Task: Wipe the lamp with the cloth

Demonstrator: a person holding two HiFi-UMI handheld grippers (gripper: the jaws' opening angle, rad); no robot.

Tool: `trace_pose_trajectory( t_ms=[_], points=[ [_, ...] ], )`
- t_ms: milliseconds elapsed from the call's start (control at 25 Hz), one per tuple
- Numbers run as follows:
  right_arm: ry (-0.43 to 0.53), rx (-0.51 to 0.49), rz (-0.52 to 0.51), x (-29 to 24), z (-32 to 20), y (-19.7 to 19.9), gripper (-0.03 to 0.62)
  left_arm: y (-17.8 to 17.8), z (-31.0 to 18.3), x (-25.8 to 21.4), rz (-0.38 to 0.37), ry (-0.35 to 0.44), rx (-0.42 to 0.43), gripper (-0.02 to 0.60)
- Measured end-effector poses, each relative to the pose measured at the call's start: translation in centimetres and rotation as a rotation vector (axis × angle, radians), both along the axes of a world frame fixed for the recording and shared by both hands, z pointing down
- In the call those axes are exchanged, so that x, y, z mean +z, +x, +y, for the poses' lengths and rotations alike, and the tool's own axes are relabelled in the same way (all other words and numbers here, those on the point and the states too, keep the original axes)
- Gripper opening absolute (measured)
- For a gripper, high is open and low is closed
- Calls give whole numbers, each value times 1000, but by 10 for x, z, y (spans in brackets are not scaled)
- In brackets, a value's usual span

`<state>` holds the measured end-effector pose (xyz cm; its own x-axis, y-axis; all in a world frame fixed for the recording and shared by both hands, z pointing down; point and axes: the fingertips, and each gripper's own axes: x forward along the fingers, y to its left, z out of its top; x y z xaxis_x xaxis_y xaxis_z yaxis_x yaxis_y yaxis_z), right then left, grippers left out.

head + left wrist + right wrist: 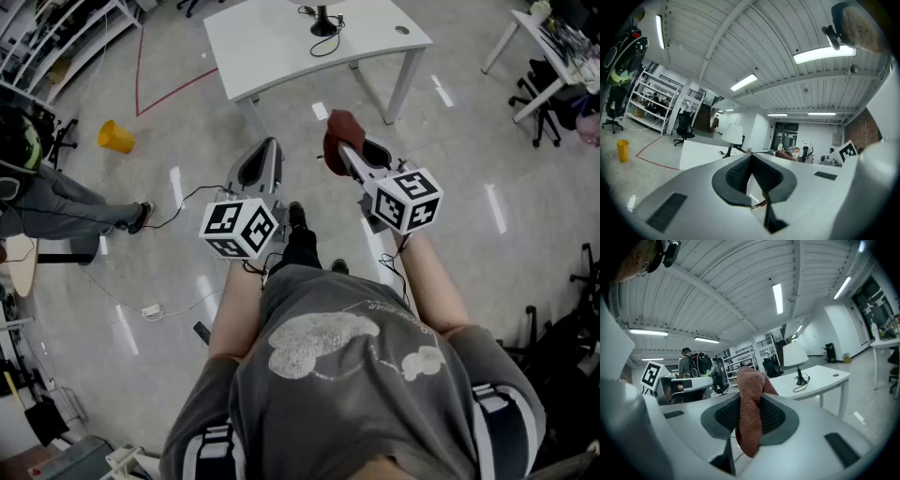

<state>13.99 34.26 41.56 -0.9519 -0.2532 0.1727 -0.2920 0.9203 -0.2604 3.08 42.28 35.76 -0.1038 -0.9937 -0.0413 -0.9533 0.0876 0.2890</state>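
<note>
The cloth (749, 427) is hanging pinched between the right gripper's (751, 380) closed jaws; the left gripper's (751, 158) jaws are pressing together on nothing. The lamp (796, 356) is standing well ahead on the white table (820, 378), floor (450, 150) lying between. A yellow cup (115, 137) is lying off left.

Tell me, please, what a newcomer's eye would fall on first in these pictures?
The reddish-brown cloth pinched in the right tongs stands out first. Beyond it stands the lamp on a white table, not yet touched; the left tongs are shut on nothing.
</note>
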Motion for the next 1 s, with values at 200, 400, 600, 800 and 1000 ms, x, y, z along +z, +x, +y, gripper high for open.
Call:
trace_pose_trajectory(
  t_ms=[200, 400, 600, 800, 1000],
  points=[
    [-3, 19, 14, 9, -17, -24, 91, -35, -14, 7, 19, 10, -5, 8],
    [0, 49, 17, 6, -51, -63, 91, -73, -48, 7, 10, 9, 24, 8],
    [-7, 53, 30, 6, -79, -127, 91, -131, -79, 7, 18, 4, 39, 8],
    [5, 53, 32, -4, -101, -191, 91, -189, -101, -1, 20, 20, 50, 8],
    [4, 73, 35, -8, -114, -251, 91, -244, -113, -5, 26, 22, 77, 8]
  ],
)
